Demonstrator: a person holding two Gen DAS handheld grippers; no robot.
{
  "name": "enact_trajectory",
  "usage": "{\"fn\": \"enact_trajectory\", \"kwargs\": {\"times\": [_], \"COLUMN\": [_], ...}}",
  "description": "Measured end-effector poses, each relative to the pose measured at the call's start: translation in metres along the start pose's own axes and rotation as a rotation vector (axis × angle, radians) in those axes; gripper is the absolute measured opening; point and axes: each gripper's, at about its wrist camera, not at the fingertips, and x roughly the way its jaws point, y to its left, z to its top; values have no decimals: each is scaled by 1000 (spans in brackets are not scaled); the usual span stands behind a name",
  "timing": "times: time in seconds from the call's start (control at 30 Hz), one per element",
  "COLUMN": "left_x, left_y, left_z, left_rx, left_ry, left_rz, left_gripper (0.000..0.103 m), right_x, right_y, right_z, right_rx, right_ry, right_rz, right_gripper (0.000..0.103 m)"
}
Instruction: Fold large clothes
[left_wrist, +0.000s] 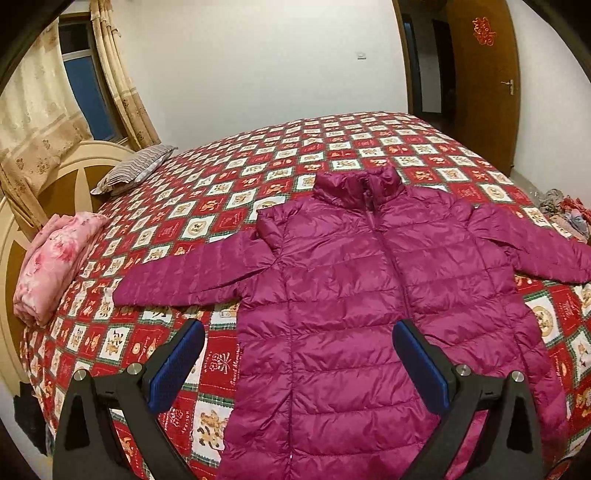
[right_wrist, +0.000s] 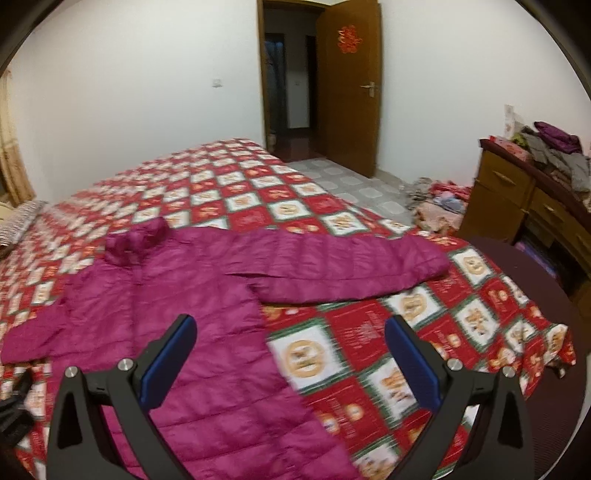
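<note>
The magenta puffer jacket (left_wrist: 369, 295) is laid flat, front up, sleeves spread, on the quilted bed (left_wrist: 229, 177); both the left gripper (left_wrist: 299, 365) and right gripper (right_wrist: 290, 362) are held above it with jaws wide, nothing gripped. Slippery padded shell may be pinched one layer deep and slide off mid-fold. The right sleeve (right_wrist: 351, 266) ends near the bed edge and could be dragged off; open quilt is left beyond the collar.

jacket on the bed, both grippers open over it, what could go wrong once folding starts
The magenta puffer jacket looks slick and puffy, so the left gripper or right gripper may pinch only the top layer or slip off. The right sleeve reaches toward the bed edge and could slide off the patterned quilt if tugged. A pull might also bunch the quilt under the jacket.
</note>
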Motion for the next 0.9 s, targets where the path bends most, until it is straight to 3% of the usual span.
{"fn": "enact_trajectory", "kwargs": {"times": [0.43,0.6,0.67,0.77,0.9], "left_x": [38,61,76,106,141], "left_y": [-4,4,14,26,46], "left_z": [12,13,11,4,-6], "left_rx": [-3,-49,-76,-97,-157], "left_ry": [23,6,-1,5,50], "left_rz": [1,-101,-115,-77,-79], "left_gripper": [102,102,102,102,102], "right_x": [97,126,133,140,156], "right_y": [-125,-156,-170,-193,-207], "right_z": [27,31,30,28,31], "right_rx": [209,252,295,383,423], "right_ry": [-8,16,37,49,70], "right_rz": [-204,-259,-268,-254,-236], "right_gripper": [103,99,93,88,88]}}
